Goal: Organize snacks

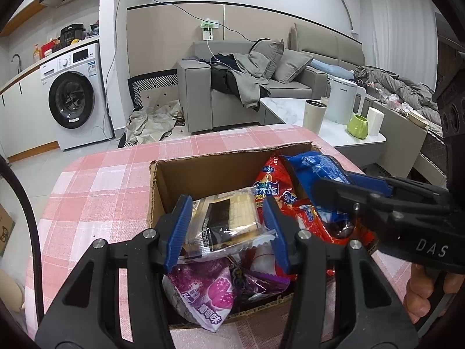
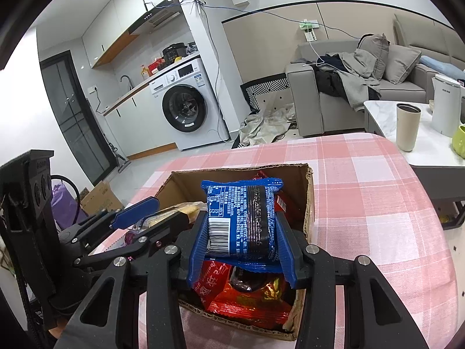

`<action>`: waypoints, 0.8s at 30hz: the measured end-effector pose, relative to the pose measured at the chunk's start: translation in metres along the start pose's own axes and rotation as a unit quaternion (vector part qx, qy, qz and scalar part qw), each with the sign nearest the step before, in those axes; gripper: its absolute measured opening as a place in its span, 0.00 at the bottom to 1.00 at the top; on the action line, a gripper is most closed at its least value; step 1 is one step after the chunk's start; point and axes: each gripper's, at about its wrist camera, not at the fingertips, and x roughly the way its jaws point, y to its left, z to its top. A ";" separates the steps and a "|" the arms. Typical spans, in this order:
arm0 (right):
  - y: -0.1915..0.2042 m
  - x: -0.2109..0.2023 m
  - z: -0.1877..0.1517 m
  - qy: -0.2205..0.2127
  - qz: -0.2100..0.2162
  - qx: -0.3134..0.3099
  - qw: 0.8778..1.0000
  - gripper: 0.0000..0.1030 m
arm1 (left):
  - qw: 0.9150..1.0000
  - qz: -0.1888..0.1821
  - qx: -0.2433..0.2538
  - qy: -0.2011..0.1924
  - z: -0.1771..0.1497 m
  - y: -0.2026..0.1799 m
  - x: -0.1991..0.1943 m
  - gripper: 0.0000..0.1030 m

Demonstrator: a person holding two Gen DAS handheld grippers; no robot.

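Right gripper [image 2: 242, 232] clamps blue packet [image 2: 242, 218] (barcode); handle reads "DAS".

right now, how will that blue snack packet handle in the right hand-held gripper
The blue snack packet probably weighs little. It keeps its block shape between the pads, so it is likely fairly firm. Its glossy wrapper may slip, and the contents could crack if squeezed.

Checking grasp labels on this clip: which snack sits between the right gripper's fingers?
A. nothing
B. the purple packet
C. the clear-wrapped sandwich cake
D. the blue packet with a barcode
D: in the right wrist view the right gripper clamps the blue packet by its sides above the cardboard box.
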 end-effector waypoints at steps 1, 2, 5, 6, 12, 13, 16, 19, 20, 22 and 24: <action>0.000 0.000 0.000 0.000 0.000 -0.001 1.000 0.43 | 1.000 -0.001 -0.001 0.000 0.000 0.001 0.000 0.47; 0.001 0.000 0.000 0.001 -0.001 -0.002 1.000 0.43 | 1.000 -0.002 -0.003 0.001 0.001 0.001 -0.001 0.48; 0.002 -0.001 0.002 0.000 -0.006 -0.003 1.000 0.43 | 1.000 -0.010 -0.008 0.002 0.000 0.000 -0.004 0.59; 0.002 -0.003 0.002 -0.005 -0.006 -0.004 1.000 0.43 | 1.000 -0.013 -0.008 0.001 0.000 0.000 -0.006 0.67; 0.004 -0.021 0.001 -0.029 -0.009 -0.021 0.999 0.54 | 0.999 -0.032 -0.012 -0.010 -0.008 0.003 -0.025 0.86; 0.005 -0.023 0.000 -0.027 -0.011 -0.025 0.999 0.62 | 0.999 -0.035 -0.014 -0.012 -0.011 0.005 -0.028 0.89; 0.004 -0.030 -0.005 -0.033 -0.014 -0.032 0.999 0.83 | 0.999 -0.036 -0.017 -0.027 -0.020 0.011 -0.040 0.99; 0.003 -0.039 -0.012 -0.042 -0.027 -0.036 0.998 0.99 | 0.999 -0.036 -0.022 -0.025 -0.030 0.015 -0.049 0.99; 0.004 -0.041 -0.014 -0.044 -0.023 -0.038 0.998 0.99 | 0.999 -0.035 -0.025 -0.026 -0.034 0.017 -0.053 0.99; 0.004 -0.045 -0.019 -0.048 -0.015 -0.045 0.998 0.99 | 0.999 -0.028 -0.028 -0.036 -0.041 0.021 -0.060 0.99; 0.006 -0.050 -0.024 -0.057 -0.011 -0.052 0.997 1.00 | 0.998 -0.025 -0.029 -0.045 -0.047 0.024 -0.067 0.99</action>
